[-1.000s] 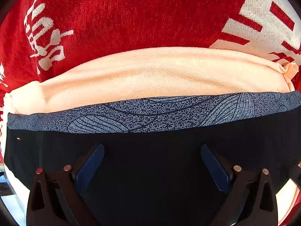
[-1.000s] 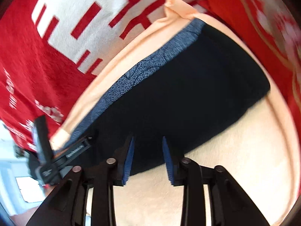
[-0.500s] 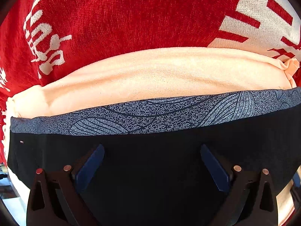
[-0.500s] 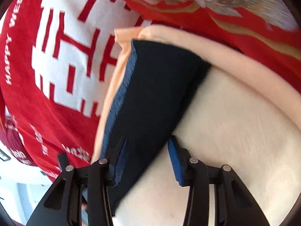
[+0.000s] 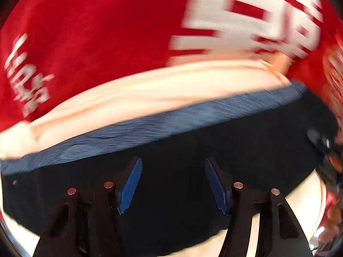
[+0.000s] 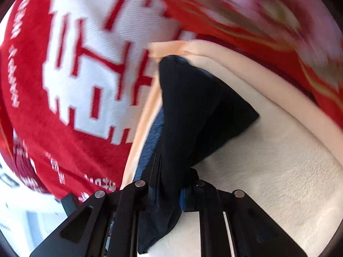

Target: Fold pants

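It looks like a room in a home, most likely a bedroom; a big red blanket with white letters and shapes covers the whole surface, like bedding on a bed; in the right wrist view the red blanket has white blocky signs and small white words; a soft cream cloth lies on top of it; dark pants lie on the cream cloth, so it is a spot for clothes; the rest of the room is too blurred to tell.

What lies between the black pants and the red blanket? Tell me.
A cream cloth lies between the black pants and the red blanket, seen in both wrist views.
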{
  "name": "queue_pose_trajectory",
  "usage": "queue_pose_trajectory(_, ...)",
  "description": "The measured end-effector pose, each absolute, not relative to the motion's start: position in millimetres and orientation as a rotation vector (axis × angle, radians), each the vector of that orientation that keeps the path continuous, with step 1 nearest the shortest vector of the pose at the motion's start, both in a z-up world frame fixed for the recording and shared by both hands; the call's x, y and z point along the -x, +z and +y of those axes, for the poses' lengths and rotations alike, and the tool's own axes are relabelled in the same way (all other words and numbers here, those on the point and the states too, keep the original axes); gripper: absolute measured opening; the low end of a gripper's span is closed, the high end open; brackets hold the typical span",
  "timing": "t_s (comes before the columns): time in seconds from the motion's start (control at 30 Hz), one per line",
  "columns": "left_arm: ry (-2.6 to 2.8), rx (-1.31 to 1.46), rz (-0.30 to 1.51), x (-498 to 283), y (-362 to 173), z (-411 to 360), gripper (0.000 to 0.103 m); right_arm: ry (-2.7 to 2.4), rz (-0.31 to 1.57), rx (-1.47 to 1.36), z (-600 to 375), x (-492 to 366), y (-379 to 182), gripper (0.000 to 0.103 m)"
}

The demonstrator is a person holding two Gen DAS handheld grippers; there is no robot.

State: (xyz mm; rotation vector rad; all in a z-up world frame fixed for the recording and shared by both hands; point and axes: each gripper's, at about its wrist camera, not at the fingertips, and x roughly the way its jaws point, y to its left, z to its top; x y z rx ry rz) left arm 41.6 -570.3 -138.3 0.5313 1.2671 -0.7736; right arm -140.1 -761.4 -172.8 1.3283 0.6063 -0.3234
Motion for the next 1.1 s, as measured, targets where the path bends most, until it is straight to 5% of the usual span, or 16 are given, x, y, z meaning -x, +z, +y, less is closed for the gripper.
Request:
queue_pose_trajectory(0.47, -0.821, -0.484, 1.280, -33, -155, -563, 0.067, -0.304, 0.783, -0.747, -675, 58, -74, 0.014)
queue_pose_trajectory(0.5, -0.807, -0.471, 1.273, -38, -151, -554, 0.071, -0.305, 0.810, -0.675, -660, 48, -67, 0.014)
queue_pose_trajectory(0.53, -0.788, -0.461, 1.261, -45, -146, -541, 0.085, -0.304, 0.826, -0.631, -650, 43, -65, 0.015)
queue_pose_trajectory(0.7, -0.679, -0.440, 1.197, -87, -122, -465, 0.088, -0.289, 0.932, -0.357, -566, -3, -70, 0.019)
queue_pose_trajectory(0.97, -0.400, -0.426, 1.242, -156, -133, -322, 0.088, -0.270, 1.256, 0.193, -401, -64, -175, 0.040)
queue_pose_trajectory(1.1, -0.401, -0.417, 1.249, -158, -136, -304, 0.088, -0.254, 1.207, 0.185, -383, -44, -154, 0.058)
